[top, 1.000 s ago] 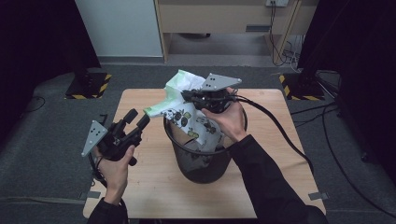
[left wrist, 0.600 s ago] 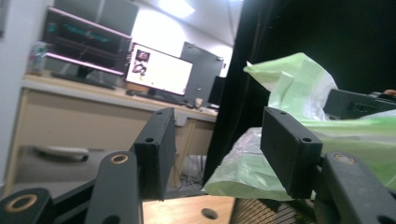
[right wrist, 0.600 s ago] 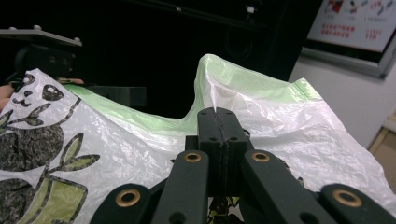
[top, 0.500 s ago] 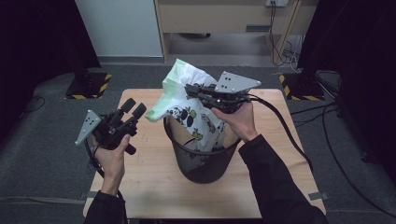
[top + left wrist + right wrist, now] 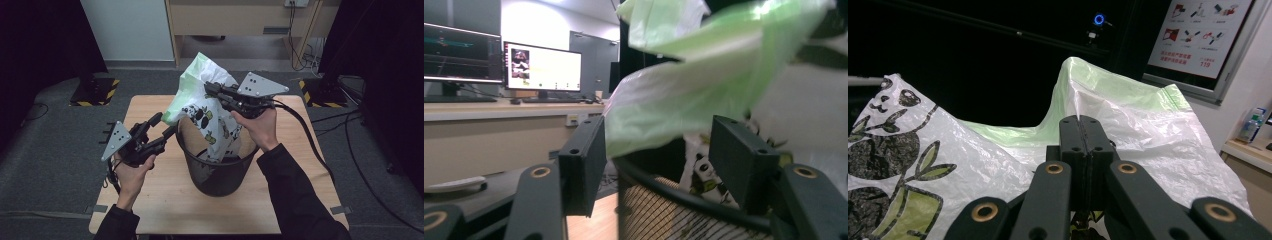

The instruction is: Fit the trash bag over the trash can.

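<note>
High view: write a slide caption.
Right gripper lifts the panda-print bag from the mesh bin; left gripper open.

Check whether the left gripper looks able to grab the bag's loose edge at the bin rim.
Probably yes: the left gripper is open at the bin's rim, and the bag edge hangs between its jaws, nothing blocking.

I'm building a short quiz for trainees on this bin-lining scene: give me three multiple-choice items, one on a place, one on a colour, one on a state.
1. Where does the black mesh bin stand?
A. on the wooden table
B. on the floor
C. on a shelf

2. What colours is the plastic bag?
A. blue and black
B. white and green
C. red and yellow

3. How is the right claw?
A. wide open
B. lying on the table
C. shut on the bag

Answers: A, the bin's base rests on the tabletop; B, white film with green areas and panda prints; C, the right gripper view shows its jaws pressed together on the plastic.
</note>
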The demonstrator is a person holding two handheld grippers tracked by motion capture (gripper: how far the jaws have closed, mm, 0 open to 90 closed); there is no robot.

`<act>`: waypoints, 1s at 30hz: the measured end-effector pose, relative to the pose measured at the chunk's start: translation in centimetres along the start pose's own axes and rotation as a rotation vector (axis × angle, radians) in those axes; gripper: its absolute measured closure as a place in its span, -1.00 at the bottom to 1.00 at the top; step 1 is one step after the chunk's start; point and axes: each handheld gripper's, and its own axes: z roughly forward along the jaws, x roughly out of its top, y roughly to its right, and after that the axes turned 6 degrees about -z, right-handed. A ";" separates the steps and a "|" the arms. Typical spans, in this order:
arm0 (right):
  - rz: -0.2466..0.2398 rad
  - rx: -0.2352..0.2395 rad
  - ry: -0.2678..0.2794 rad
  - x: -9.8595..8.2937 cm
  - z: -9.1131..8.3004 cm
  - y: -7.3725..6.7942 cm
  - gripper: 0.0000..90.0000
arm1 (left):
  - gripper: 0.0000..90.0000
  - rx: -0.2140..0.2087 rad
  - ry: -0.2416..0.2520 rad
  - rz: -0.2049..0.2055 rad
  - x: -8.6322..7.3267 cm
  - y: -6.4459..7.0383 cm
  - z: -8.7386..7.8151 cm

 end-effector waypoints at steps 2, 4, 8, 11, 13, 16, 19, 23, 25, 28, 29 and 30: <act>0.011 -0.001 0.013 0.1 0.0 0.0 1.00 | -0.15 0.006 -0.003 0.002 -0.1 -0.1 0.1; 0.018 0.001 0.020 0.1 0.1 -0.1 1.00 | -0.15 0.005 0.004 0.019 -0.1 -0.2 0.8; 0.026 0.011 0.023 -0.1 0.4 -0.3 1.00 | -0.18 0.013 0.004 0.067 0.2 0.0 2.9; 0.025 0.015 0.028 -0.2 0.5 -0.5 1.00 | 0.08 0.018 0.010 0.092 0.5 0.0 3.7; 0.025 0.015 0.034 -0.2 0.4 -0.6 1.00 | 0.35 0.043 0.007 0.104 1.0 -0.2 4.2; 0.028 0.012 0.040 -0.1 0.3 -0.7 1.00 | 0.65 0.053 -0.022 0.058 1.1 -0.4 4.3; 0.031 0.003 0.047 0.1 0.1 -0.6 1.00 | 0.99 0.069 -0.059 0.038 1.1 -0.5 3.9; 0.034 -0.021 0.059 0.4 -0.4 -0.5 1.00 | 0.99 0.078 -0.087 0.031 1.1 -0.4 2.8; 0.037 -0.038 0.064 0.7 -0.9 -0.4 1.00 | 0.99 0.078 -0.100 0.039 1.2 -0.3 2.1; 0.059 -0.072 0.062 1.1 -2.2 0.1 1.00 | 0.99 0.073 -0.116 0.046 1.6 0.2 0.9; 0.059 -0.072 0.062 1.1 -2.2 0.1 1.00 | 0.98 0.073 -0.116 0.046 1.6 0.2 0.9; 0.062 -0.091 0.052 0.8 -3.1 0.4 1.00 | 0.97 0.063 -0.125 0.047 1.6 0.4 0.6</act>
